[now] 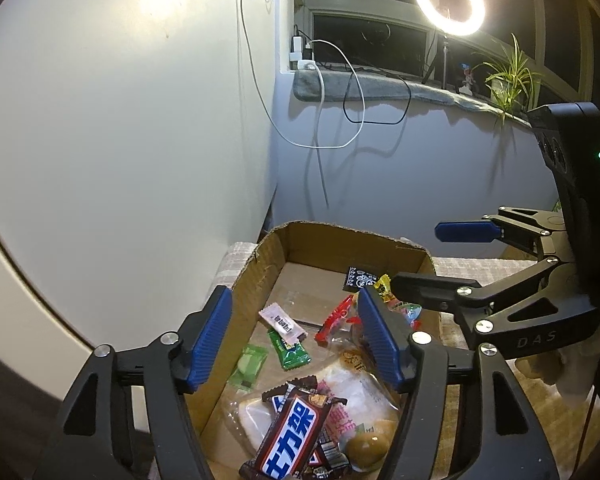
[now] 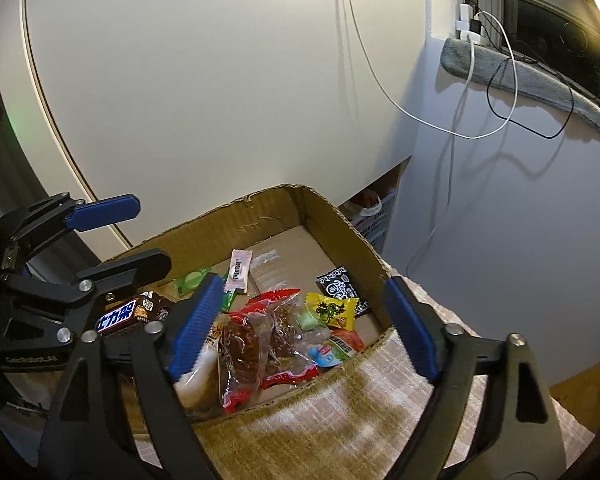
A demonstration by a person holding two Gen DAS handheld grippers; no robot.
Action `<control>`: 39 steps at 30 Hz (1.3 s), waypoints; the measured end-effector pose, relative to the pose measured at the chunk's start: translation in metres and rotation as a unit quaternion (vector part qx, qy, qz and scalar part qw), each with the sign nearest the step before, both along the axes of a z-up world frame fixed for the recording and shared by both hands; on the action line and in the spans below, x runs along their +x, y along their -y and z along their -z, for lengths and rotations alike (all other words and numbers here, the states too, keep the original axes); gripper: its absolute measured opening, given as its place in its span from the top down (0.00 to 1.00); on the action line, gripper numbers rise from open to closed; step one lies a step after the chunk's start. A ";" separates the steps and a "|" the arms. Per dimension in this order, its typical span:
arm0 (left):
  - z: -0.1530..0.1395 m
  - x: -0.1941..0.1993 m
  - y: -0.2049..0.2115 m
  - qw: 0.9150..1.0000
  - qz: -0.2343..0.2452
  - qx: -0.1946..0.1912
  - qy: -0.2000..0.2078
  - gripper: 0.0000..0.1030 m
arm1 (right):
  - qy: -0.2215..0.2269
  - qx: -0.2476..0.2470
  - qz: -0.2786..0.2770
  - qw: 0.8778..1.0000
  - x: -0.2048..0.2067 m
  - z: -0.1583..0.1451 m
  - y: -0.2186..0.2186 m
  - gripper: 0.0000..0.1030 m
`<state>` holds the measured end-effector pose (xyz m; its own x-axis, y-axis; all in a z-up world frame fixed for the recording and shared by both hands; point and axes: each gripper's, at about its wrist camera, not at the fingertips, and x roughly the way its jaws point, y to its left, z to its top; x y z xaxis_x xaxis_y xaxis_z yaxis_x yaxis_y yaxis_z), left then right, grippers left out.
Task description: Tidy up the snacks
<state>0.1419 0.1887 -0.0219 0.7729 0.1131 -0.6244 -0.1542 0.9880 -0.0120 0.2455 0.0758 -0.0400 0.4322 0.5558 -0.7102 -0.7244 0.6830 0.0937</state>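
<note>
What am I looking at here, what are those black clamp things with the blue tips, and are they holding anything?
Those are two hand-held grippers, each carried by a person, with a camera looking forward along its two blue-padded fingers. One picture comes from the left hand-held gripper, the other from the right hand-held gripper; each also shows in the other's view. Both hover over an open cardboard box standing on a checked cloth. Inside lie wrapped snacks: a brown chocolate bar, a small green packet, a black sachet, a yellow candy and a clear bag of reddish-brown snacks. Both hand-held grippers are open and hold nothing.
</note>
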 end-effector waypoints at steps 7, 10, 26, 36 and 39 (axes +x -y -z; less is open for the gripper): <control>-0.004 -0.010 0.004 1.000 -0.005 0.001 0.004 0.30 | 0.007 0.005 0.007 1.000 -0.011 -0.008 0.008 0.12; -0.005 -0.014 0.005 1.000 -0.005 0.002 0.006 0.30 | 0.006 0.011 0.011 1.000 -0.016 -0.010 0.013 0.12; -0.017 -0.050 0.019 0.999 -0.024 -0.003 0.027 0.23 | 0.025 0.051 0.030 0.998 -0.060 -0.031 0.039 0.01; -0.022 -0.080 0.037 0.998 -0.050 0.001 0.044 0.22 | 0.053 0.068 0.051 0.995 -0.101 -0.050 0.063 0.00; -0.022 -0.088 0.043 0.997 -0.055 0.002 0.047 0.22 | 0.056 0.068 0.065 0.994 -0.111 -0.049 0.071 0.00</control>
